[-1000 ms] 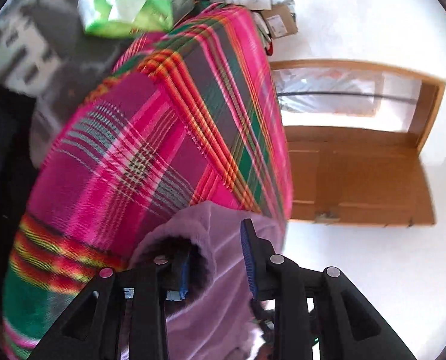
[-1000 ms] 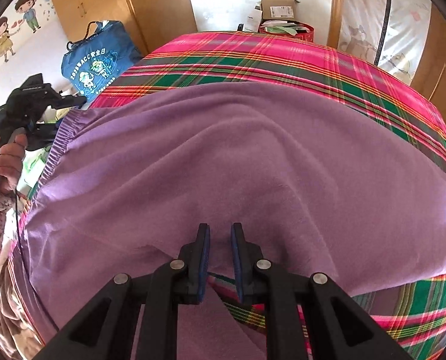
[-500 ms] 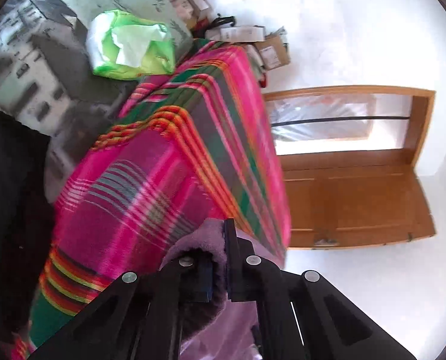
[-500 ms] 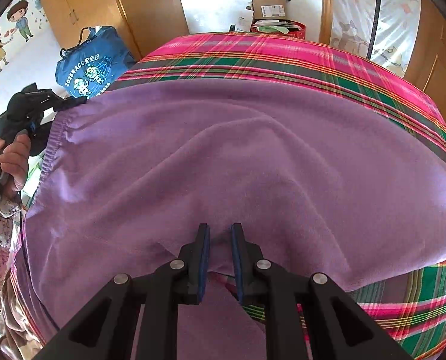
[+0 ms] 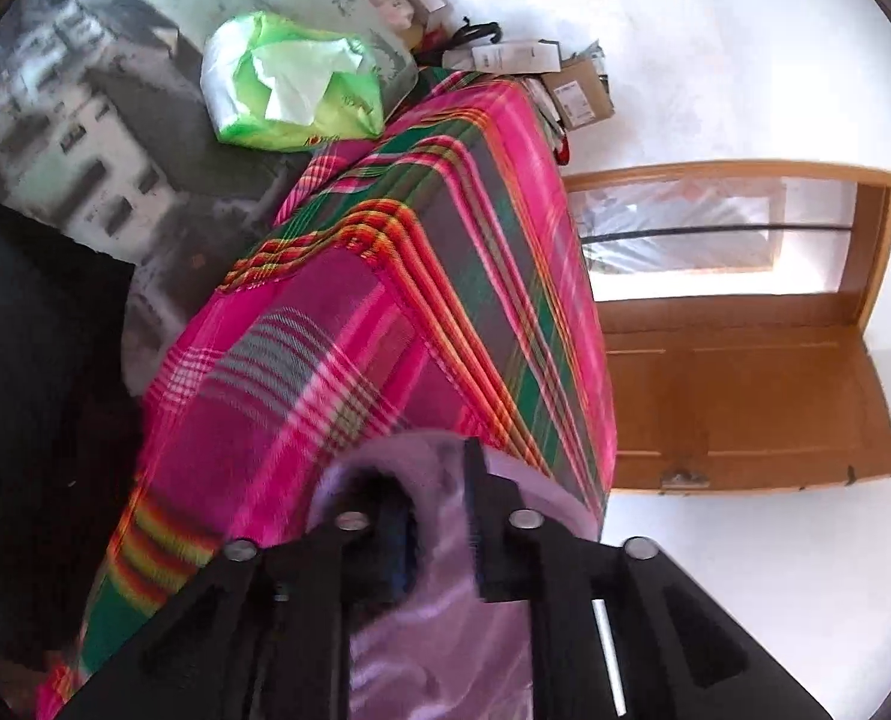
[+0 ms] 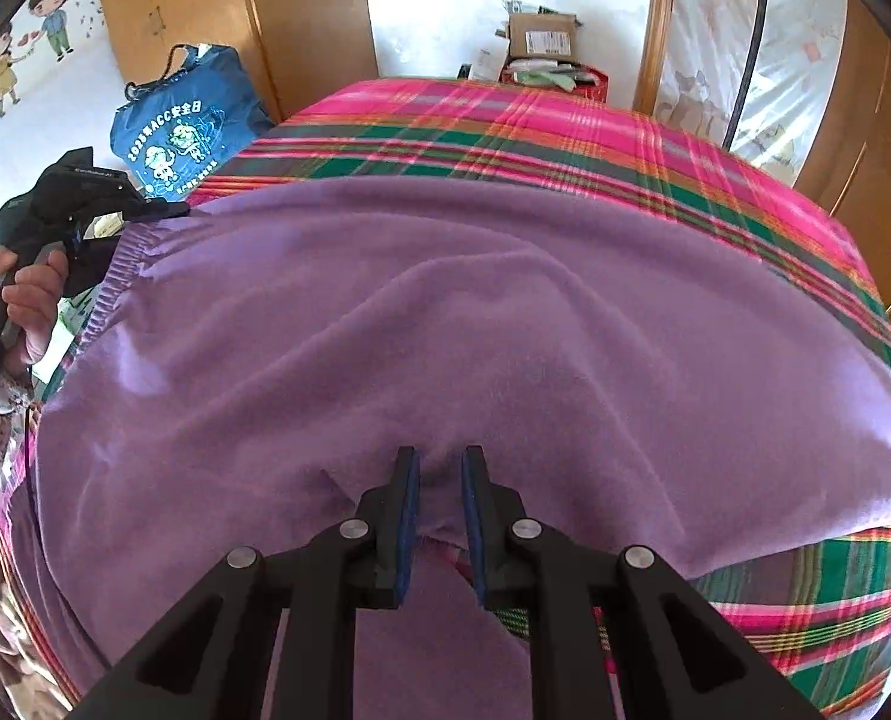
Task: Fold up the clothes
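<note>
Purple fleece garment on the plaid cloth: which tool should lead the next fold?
Probably the right tool: its pads sit on the purple fleece garment's near edge. The left tool, at the elastic waistband corner, has just been opening, fabric between its pads, so its grip looks unsettled.
</note>
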`<state>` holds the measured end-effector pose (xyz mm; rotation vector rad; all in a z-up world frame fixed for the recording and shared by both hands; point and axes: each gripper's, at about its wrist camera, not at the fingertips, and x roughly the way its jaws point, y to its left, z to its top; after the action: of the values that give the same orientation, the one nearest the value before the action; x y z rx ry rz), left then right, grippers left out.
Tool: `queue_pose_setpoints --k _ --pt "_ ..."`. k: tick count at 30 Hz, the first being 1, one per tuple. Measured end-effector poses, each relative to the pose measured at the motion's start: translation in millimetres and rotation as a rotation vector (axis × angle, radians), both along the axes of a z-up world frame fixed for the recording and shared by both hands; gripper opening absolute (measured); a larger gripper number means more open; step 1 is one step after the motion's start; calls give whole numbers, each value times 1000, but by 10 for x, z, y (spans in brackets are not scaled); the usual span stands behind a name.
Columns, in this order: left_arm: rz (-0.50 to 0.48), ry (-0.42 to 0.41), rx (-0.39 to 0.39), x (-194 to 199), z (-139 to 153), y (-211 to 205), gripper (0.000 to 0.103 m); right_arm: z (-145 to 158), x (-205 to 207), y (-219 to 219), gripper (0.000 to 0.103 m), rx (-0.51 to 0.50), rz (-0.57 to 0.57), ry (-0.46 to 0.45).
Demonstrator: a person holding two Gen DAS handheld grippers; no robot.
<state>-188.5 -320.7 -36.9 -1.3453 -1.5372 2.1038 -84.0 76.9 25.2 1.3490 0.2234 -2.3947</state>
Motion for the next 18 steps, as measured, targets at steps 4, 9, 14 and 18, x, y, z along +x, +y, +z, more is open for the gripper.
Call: queue_pose_setpoints --k 4,9,14,18 --pt "12 23 -62 280 267 -71 22 174 129 134 20 -29 -12 40" --pt "23 36 -113 789 551 -178 27 429 394 351 20 -61 -41 88" --pt "16 -2 -216 1397 717 -213 27 759 770 512 20 -59 -39 176" --pt "-10 -72 -259 1876 608 -38 40 1006 1088 640 23 -98 -26 242"
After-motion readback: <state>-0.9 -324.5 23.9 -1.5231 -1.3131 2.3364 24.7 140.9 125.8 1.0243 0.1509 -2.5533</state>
